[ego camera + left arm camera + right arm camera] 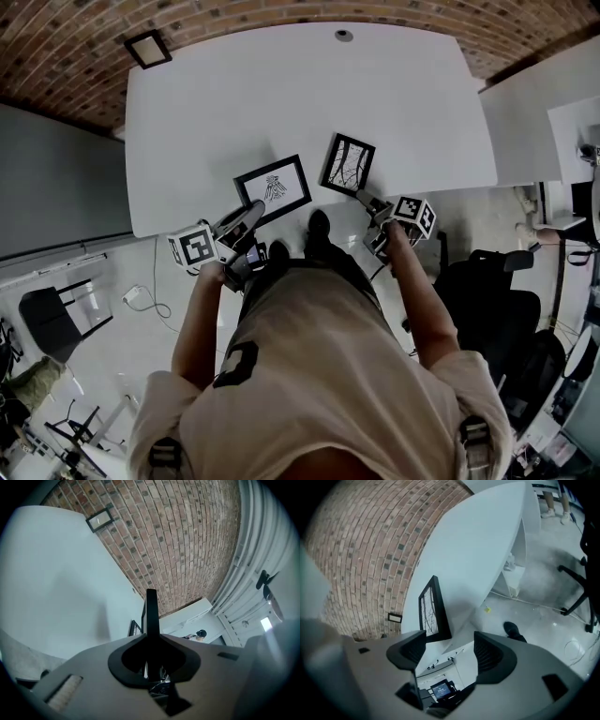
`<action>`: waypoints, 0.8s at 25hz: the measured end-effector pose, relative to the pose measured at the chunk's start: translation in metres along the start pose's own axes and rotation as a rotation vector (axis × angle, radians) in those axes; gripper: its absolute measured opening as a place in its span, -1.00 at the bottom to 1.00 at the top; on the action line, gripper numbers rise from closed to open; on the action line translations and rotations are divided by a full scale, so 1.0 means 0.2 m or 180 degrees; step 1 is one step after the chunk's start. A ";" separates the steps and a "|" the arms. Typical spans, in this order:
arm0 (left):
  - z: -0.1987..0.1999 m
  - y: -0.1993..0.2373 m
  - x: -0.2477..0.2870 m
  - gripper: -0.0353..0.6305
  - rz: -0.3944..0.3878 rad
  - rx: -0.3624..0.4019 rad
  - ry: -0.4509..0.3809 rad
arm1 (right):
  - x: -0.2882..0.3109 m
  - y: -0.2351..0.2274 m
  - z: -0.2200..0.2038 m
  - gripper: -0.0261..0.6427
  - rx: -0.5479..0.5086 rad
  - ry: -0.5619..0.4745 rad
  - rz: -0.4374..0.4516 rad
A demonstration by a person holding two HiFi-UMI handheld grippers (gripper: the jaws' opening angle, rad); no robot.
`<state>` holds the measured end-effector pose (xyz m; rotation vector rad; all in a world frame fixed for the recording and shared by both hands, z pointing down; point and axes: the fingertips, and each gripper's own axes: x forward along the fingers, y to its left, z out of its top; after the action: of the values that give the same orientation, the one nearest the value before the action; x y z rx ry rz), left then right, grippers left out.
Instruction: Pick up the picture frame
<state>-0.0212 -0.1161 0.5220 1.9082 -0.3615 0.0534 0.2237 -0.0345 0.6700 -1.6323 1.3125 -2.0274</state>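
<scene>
White table (281, 94). At its 6 o'clock, picture frame (273, 188), and at 5 o'clock, second frame (348, 165): black borders, black-on-white line drawings. Red-brown brick wall (66, 47).

Soft, even light leaves the white table (281, 94) bright with faint shadows; all views bow heavily at the edges; both gripper views darken to black corners, near foreground blurred.

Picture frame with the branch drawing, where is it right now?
In the head view the branch frame sits near the front edge of the white table, right of the other frame, just ahead of the open right claw.
</scene>
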 end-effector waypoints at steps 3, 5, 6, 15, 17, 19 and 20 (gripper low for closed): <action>0.00 0.01 -0.01 -0.78 0.0027 -0.0014 -0.0010 | 0.06 0.02 0.02 -0.09 0.0201 -0.0036 0.0142; 0.01 0.01 -0.02 -0.78 0.0051 -0.0020 -0.0015 | 0.09 0.03 0.03 -0.09 0.0286 -0.0048 0.0203; 0.01 0.02 -0.02 -0.78 0.0064 -0.0023 -0.0016 | 0.11 0.03 0.03 -0.09 0.0311 -0.0049 0.0216; 0.00 0.05 -0.03 -0.78 0.0144 -0.0080 0.0021 | 0.20 -0.01 0.02 -0.09 0.0235 0.0014 0.0227; 0.00 0.06 -0.02 -0.78 0.0158 -0.0090 0.0043 | 0.21 -0.02 0.02 -0.09 0.0195 0.0001 0.0303; 0.00 0.07 -0.02 -0.78 0.0157 -0.0086 0.0062 | 0.22 -0.02 0.01 -0.09 0.0224 0.0002 0.0364; 0.01 0.07 -0.01 -0.78 0.0151 -0.0084 0.0066 | 0.22 -0.02 0.01 -0.09 0.0210 0.0020 0.0377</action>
<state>-0.0279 -0.1210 0.5332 1.8718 -0.3917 0.0995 0.2102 -0.0622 0.7023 -1.4846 1.2975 -1.9861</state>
